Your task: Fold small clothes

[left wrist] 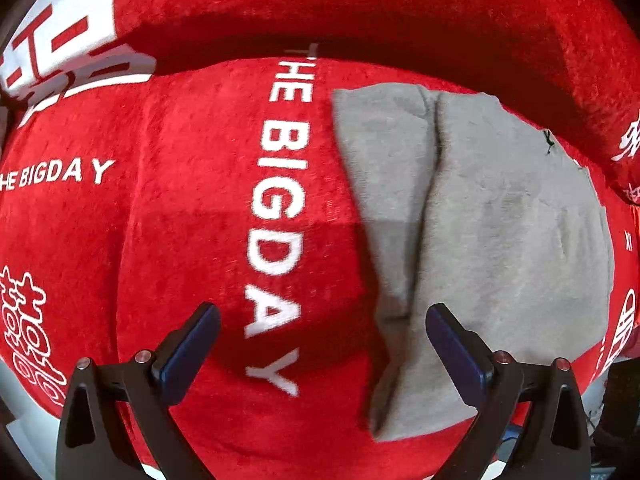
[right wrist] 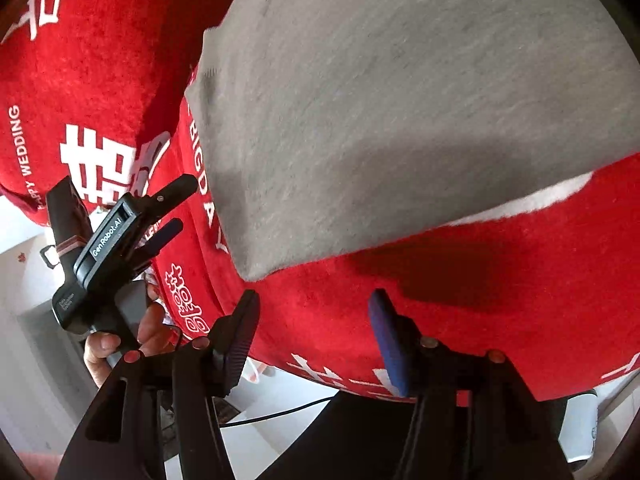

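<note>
A grey folded garment (left wrist: 500,232) lies flat on the red cloth (left wrist: 180,220), with a crease running down its left part. In the left wrist view my left gripper (left wrist: 324,344) is open above the cloth. Its right finger (left wrist: 452,344) is over the garment's near left edge, and nothing is between the jaws. In the right wrist view the garment (right wrist: 400,100) fills the upper part. My right gripper (right wrist: 314,312) stands open just off the garment's near corner, holding nothing. The left gripper (right wrist: 180,204) shows at the left, open, held by a hand (right wrist: 108,344).
The red plush cloth carries white lettering (left wrist: 280,200) and white symbols. A raised red cushion (left wrist: 360,8) runs along the far side. Beyond the cloth's near edge I see pale floor (right wrist: 36,340), a thin black cable (right wrist: 280,412) and a white object (right wrist: 580,428).
</note>
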Demonstrator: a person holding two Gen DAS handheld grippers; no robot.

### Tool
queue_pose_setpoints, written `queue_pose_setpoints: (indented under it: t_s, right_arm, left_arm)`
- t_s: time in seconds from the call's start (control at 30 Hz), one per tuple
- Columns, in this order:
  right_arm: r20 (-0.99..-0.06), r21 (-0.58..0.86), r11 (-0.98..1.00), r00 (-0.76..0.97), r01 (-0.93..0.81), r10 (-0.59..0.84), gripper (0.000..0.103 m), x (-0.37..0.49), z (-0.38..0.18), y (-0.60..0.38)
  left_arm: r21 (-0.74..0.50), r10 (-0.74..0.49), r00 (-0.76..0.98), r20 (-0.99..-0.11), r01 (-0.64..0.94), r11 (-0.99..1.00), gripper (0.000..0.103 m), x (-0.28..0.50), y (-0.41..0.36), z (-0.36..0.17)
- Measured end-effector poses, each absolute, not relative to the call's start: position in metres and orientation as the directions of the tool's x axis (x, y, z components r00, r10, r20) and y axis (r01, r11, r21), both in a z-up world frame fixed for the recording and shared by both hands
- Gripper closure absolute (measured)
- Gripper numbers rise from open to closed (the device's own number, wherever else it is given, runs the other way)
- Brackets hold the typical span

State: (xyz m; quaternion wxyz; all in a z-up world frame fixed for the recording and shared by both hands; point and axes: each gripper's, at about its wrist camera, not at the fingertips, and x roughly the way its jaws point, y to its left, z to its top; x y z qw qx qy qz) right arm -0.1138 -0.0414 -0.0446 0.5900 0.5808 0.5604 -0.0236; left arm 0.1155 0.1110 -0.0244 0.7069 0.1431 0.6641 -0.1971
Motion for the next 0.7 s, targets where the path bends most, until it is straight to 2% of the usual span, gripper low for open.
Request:
queue_pose_setpoints:
  t_s: [0.7]
  right_arm:
    - [-0.651, 0.686, 0.203, 0.465, 0.699, 0.6, 0.042, -0.119, -0.058, -0.07]
  left_arm:
    - [-0.06, -0.084, 0.026, -0.996, 0.493, 0.868, 0.0, 0.116, 0.069, -0.032]
